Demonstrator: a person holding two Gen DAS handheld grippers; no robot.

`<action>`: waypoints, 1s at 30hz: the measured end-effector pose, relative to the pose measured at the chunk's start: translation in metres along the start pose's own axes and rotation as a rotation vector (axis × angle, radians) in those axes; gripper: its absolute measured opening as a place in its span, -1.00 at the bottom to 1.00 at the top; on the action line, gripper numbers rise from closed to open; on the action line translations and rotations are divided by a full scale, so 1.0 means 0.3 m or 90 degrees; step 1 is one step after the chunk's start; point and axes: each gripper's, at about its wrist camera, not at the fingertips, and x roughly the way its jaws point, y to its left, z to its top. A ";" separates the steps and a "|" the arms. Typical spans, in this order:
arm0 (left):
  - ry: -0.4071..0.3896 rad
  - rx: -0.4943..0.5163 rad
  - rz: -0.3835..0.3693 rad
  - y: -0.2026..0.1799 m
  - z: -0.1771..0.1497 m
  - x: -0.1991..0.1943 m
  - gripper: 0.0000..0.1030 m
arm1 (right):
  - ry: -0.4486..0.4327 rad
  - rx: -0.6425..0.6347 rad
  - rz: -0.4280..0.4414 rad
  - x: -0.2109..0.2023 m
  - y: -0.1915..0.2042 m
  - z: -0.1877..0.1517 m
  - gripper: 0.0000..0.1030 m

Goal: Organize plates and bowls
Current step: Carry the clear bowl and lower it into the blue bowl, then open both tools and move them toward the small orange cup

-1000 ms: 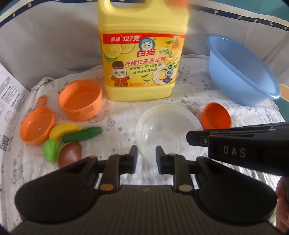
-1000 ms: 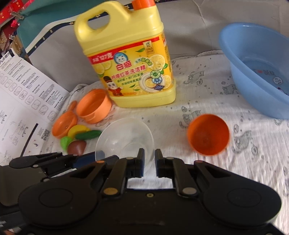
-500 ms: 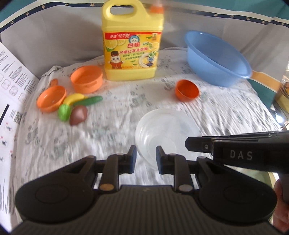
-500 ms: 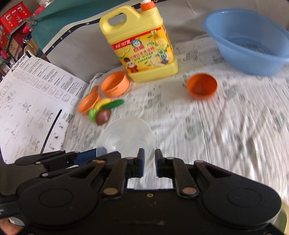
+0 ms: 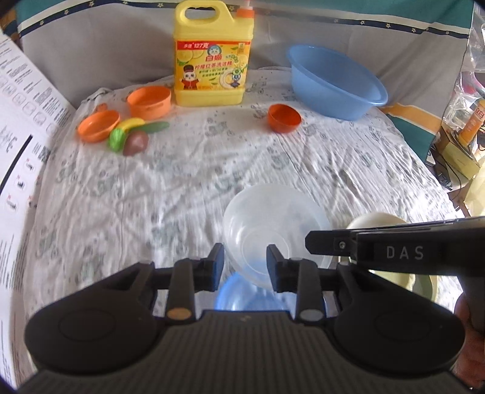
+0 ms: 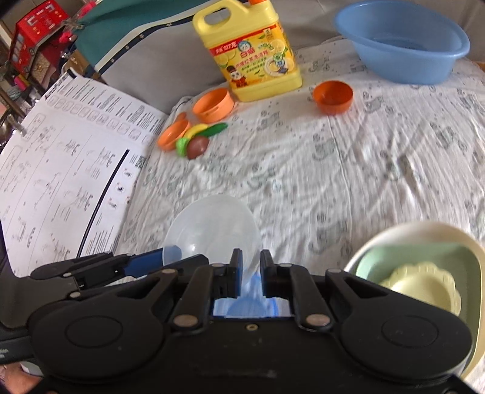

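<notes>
The right gripper (image 6: 248,272) is pinching the clear round plastic bowl (image 6: 212,227) by its rim. The left gripper (image 5: 245,263) fingers are opening around the opposite rim, barely apart.

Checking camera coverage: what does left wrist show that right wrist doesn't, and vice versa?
Left wrist only: the right gripper seen from the side, clamped on the clear bowl, and shelf clutter past the bed's right edge.

Right wrist only: the stacked dishes in full, a green dish and a yellow scalloped plate inside a cream bowl, plus a red box at top left.

Both: the clear bowl, detergent jug, blue basin, small orange bowl, toy food, instruction sheet. The left gripper's jaws are opening around the bowl's rim.
</notes>
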 end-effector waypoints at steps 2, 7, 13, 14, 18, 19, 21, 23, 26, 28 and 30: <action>0.003 -0.008 -0.005 0.000 -0.026 -0.013 -0.44 | 0.003 -0.001 0.000 -0.015 0.001 -0.025 -0.76; 0.012 -0.016 -0.013 -0.004 -0.084 -0.035 -0.42 | 0.009 -0.001 0.000 -0.041 0.005 -0.084 -0.76; 0.024 -0.020 -0.011 -0.015 -0.139 -0.045 -0.39 | 0.026 -0.015 -0.008 -0.043 0.009 -0.141 -0.76; 0.026 -0.022 -0.010 -0.015 -0.145 -0.045 -0.39 | 0.029 -0.017 -0.009 -0.043 0.010 -0.143 -0.76; 0.037 -0.033 -0.012 -0.007 -0.159 -0.031 -0.38 | 0.038 -0.020 -0.014 -0.031 0.015 -0.149 -0.76; 0.038 -0.035 -0.012 -0.006 -0.160 -0.028 -0.38 | 0.039 -0.021 -0.014 -0.030 0.015 -0.149 -0.76; 0.040 -0.038 -0.012 -0.003 -0.159 -0.023 -0.39 | 0.041 -0.021 -0.014 -0.026 0.013 -0.149 -0.76; 0.041 -0.037 -0.012 -0.003 -0.159 -0.019 -0.39 | 0.043 -0.020 -0.015 -0.022 0.010 -0.148 -0.76; 0.044 -0.039 -0.013 -0.001 -0.159 -0.013 -0.39 | 0.046 -0.018 -0.016 -0.014 0.007 -0.146 -0.76; 0.046 -0.041 -0.013 0.001 -0.159 -0.008 -0.39 | 0.048 -0.018 -0.016 -0.009 0.005 -0.145 -0.76; 0.048 -0.042 -0.013 0.003 -0.159 -0.004 -0.39 | 0.050 -0.017 -0.016 -0.005 0.005 -0.144 -0.76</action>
